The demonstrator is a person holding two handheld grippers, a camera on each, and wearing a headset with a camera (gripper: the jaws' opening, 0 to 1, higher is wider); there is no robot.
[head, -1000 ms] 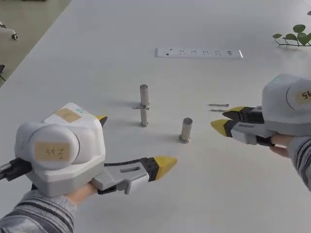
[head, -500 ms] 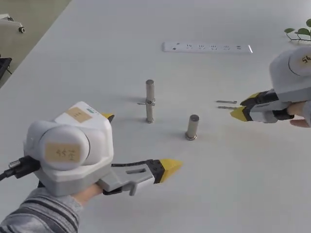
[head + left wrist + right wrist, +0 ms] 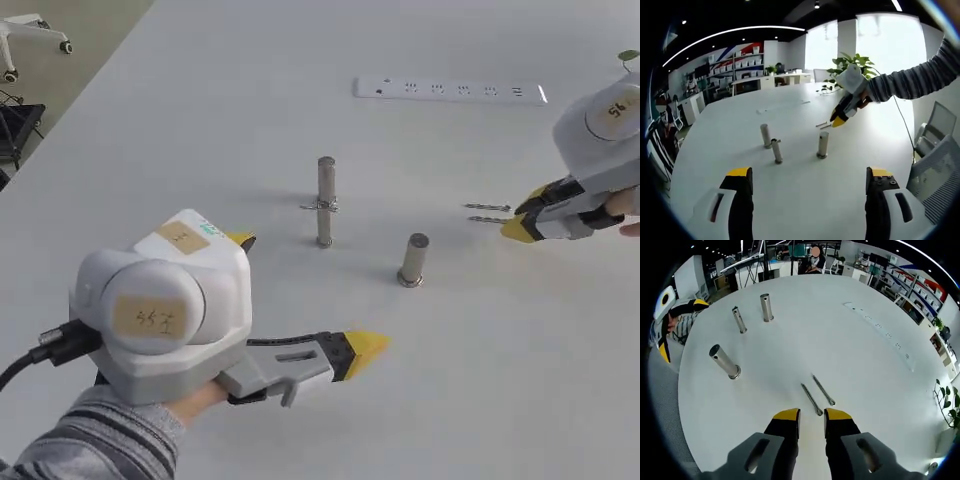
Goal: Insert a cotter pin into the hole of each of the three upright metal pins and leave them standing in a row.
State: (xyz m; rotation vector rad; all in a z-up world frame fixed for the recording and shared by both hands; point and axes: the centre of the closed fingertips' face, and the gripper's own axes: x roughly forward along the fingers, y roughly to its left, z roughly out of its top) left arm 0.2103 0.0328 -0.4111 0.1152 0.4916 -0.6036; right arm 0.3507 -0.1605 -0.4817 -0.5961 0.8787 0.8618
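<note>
Standing on white table (image 3: 200, 100), metal pins (image 3: 414, 258), power strip (image 3: 450, 90), perhaps shelving (image 3: 745, 64) beyond

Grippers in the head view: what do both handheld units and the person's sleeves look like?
The left claw and right claw each have grey jaws with black sections and yellow tips, on a bulky rounded white housing. Tan tape labels with handwritten marks sit on the housings. A black cable leaves the left one. The sleeves are grey with dark stripes.
</note>
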